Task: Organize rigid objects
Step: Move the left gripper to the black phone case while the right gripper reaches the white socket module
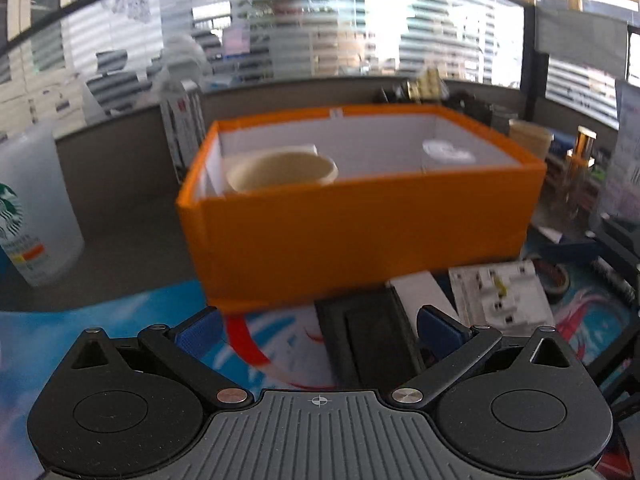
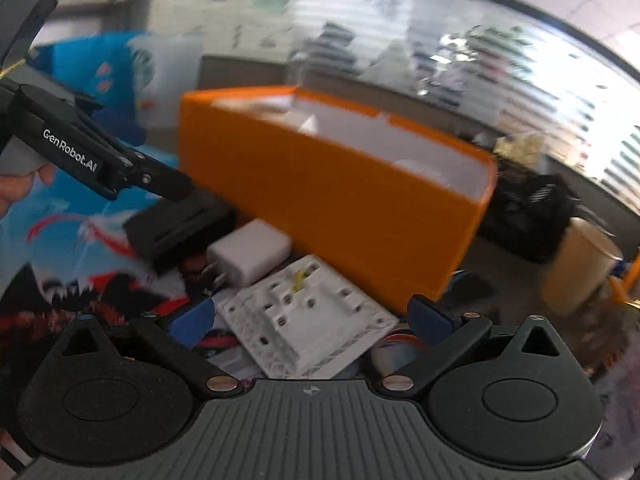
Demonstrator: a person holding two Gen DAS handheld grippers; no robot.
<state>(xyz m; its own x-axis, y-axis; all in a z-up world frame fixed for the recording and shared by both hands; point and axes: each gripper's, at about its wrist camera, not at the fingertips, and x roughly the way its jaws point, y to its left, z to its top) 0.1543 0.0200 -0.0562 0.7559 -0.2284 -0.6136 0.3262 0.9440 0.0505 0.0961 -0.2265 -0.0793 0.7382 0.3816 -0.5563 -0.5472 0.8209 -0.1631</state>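
Note:
An orange box (image 1: 360, 236) with a white inside stands on the desk, holding a beige cup (image 1: 280, 170) at its left end and a white round thing (image 1: 448, 152) at its right. In front of it lie a black rectangular case (image 1: 368, 340), a white charger (image 2: 248, 256) and a white switch plate (image 2: 308, 316). My left gripper (image 1: 320, 328) is open, and the black case lies partly between its blue pads (image 1: 200, 330) without touching them. My right gripper (image 2: 312, 318) is open just over the switch plate, pads apart from it. The left gripper's finger (image 2: 168, 184) shows above the case (image 2: 176, 228).
A frosted Starbucks cup (image 1: 36, 216) stands at the left. A roll of tape (image 2: 394, 350) lies beside the switch plate. A tan paper cup (image 2: 580, 268) and a black basket (image 2: 532, 208) sit right of the box. A colourful mat (image 1: 120, 320) covers the desk front.

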